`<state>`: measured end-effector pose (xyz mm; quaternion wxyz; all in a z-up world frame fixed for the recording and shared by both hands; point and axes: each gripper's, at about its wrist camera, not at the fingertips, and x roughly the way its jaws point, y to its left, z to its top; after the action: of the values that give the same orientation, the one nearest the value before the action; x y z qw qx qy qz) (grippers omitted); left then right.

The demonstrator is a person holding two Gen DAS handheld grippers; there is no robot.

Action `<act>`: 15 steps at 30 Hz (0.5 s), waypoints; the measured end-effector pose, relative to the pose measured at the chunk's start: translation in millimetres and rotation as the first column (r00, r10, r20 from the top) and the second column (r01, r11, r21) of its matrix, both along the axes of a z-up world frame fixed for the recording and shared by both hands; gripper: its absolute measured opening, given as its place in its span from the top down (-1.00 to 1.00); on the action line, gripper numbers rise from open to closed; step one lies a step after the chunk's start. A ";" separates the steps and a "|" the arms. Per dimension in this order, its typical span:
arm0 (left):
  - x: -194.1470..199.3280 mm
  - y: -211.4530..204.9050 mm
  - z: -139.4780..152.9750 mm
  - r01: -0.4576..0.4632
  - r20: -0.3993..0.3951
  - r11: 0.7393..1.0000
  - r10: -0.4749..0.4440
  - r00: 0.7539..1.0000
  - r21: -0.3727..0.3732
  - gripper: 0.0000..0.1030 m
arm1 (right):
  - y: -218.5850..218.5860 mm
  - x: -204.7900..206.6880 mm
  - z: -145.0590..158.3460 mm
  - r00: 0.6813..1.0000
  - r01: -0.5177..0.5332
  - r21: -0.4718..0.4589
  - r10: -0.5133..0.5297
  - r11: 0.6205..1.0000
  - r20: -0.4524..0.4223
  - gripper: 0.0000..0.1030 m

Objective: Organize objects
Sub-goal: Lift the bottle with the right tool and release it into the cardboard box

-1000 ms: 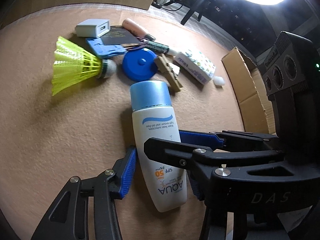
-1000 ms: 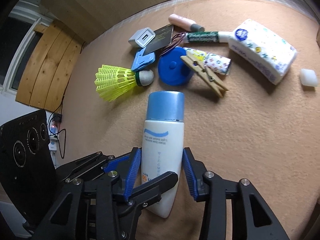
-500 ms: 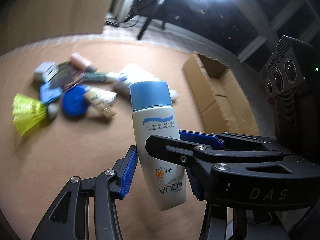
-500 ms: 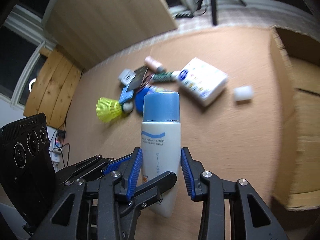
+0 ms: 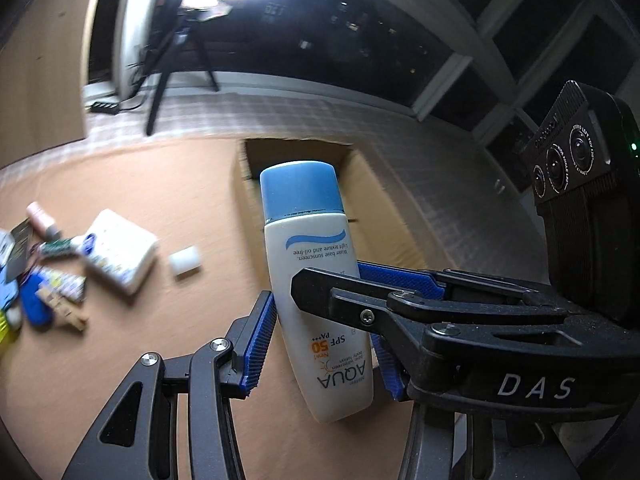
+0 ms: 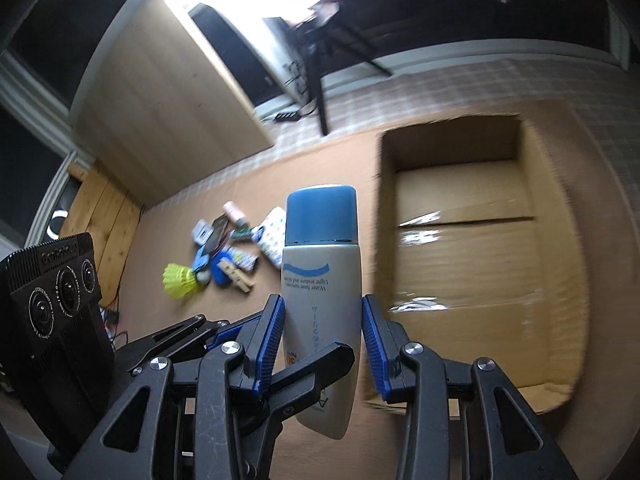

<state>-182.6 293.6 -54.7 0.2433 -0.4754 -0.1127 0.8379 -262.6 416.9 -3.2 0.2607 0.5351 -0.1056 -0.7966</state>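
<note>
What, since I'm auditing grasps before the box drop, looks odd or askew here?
One oddity: the left gripper and the right gripper both clamp the same sunscreen bottle, which leans in the left wrist view. It is capped; no spill or damage shows.

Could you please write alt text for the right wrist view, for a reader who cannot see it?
Both tongs, right and left, grip a white sunscreen bottle with a blue cap, held in the air. An open cardboard box lies to its right, and small items, among them a yellow shuttlecock, lie on the tan surface.
</note>
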 end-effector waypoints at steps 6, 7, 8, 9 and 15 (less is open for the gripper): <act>-15.3 40.3 -1.5 0.025 0.009 1.000 -0.025 1.000 0.002 0.02 | 30.5 -14.9 -4.7 0.999 0.046 0.005 -0.046 0.999 0.010 0.30; -17.5 45.1 -2.6 0.029 0.010 1.000 -0.029 1.000 0.001 0.02 | 34.8 -17.2 -6.5 0.999 0.049 0.007 -0.049 0.999 0.011 0.30; -20.3 50.2 -4.5 0.032 0.014 0.999 -0.032 0.999 -0.002 0.02 | 37.9 -18.9 -8.5 0.998 0.053 0.006 -0.053 0.999 0.015 0.30; -22.4 53.4 -6.1 0.034 0.018 0.999 -0.034 0.999 -0.006 0.02 | 40.5 -21.7 -10.8 0.998 0.057 0.003 -0.057 0.998 0.020 0.30; -31.7 61.5 -16.0 0.048 0.033 0.999 -0.048 0.998 -0.025 0.02 | 46.4 -27.1 -18.2 0.998 0.057 0.006 -0.057 0.998 0.029 0.28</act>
<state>-214.3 355.1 -70.8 0.2553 -0.4947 -0.0945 0.8253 -289.6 463.3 -21.4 0.2348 0.5440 -0.1225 -0.7962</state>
